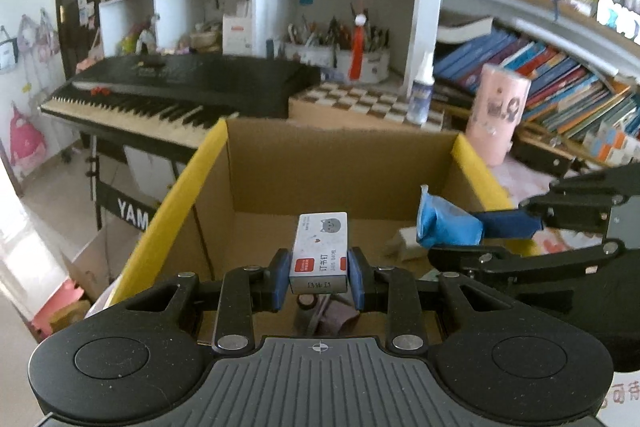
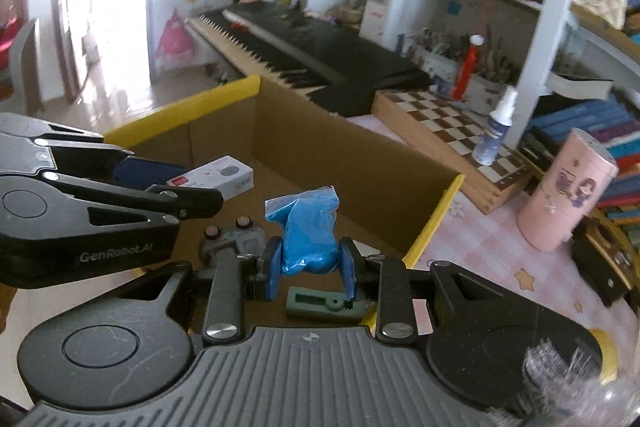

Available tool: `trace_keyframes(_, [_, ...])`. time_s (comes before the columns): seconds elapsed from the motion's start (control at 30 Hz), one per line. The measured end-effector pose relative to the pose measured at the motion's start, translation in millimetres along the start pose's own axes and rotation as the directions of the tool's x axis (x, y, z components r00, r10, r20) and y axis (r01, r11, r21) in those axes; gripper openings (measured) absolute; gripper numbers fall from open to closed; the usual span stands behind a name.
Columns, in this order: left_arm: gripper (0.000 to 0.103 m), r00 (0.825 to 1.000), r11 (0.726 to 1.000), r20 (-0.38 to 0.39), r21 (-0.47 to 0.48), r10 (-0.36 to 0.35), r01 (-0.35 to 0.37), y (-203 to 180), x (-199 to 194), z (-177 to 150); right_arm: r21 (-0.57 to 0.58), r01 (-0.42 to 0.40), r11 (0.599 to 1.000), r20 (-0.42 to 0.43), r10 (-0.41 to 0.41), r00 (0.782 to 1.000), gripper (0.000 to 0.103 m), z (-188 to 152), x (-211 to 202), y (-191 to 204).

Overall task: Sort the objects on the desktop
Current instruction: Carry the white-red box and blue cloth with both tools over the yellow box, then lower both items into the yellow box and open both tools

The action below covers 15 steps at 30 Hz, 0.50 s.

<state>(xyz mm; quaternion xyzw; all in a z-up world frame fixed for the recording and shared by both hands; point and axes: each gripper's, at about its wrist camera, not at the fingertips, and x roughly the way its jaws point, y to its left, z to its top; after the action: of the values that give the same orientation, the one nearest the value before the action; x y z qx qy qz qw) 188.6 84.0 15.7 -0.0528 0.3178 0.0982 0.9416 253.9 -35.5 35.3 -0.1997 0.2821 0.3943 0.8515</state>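
Note:
My left gripper is shut on a white staple box with a red label and holds it over an open cardboard box with yellow-taped flaps. My right gripper is shut on a blue plastic packet and holds it over the same cardboard box. The right gripper and blue packet show at the right of the left wrist view. The left gripper with the staple box shows at the left of the right wrist view. Small items lie on the box floor below, among them a grey-green tool.
A black keyboard piano stands behind the box. A chessboard with a spray bottle and a pink cylinder tin sit on the pink checked table to the right. Shelves of books and clutter rise behind.

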Motion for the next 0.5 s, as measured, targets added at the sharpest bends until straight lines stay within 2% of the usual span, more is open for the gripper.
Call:
trace_keyframes(0.27, [0.029,0.998,0.999,-0.052,0.028,0.038,-0.037,-5.3,13.6,-3.8,-0.107,-0.069,0.992,-0.052,0.064,0.997,0.028,4.7,24.1,-4.8])
trace_keyframes(0.5, [0.029,0.994,0.997,-0.093,0.055,0.056,-0.051,-10.6,27.7,-1.9,-0.200,-0.103,0.974,-0.100,0.084,0.991,0.028,8.5,42.1,-6.3])
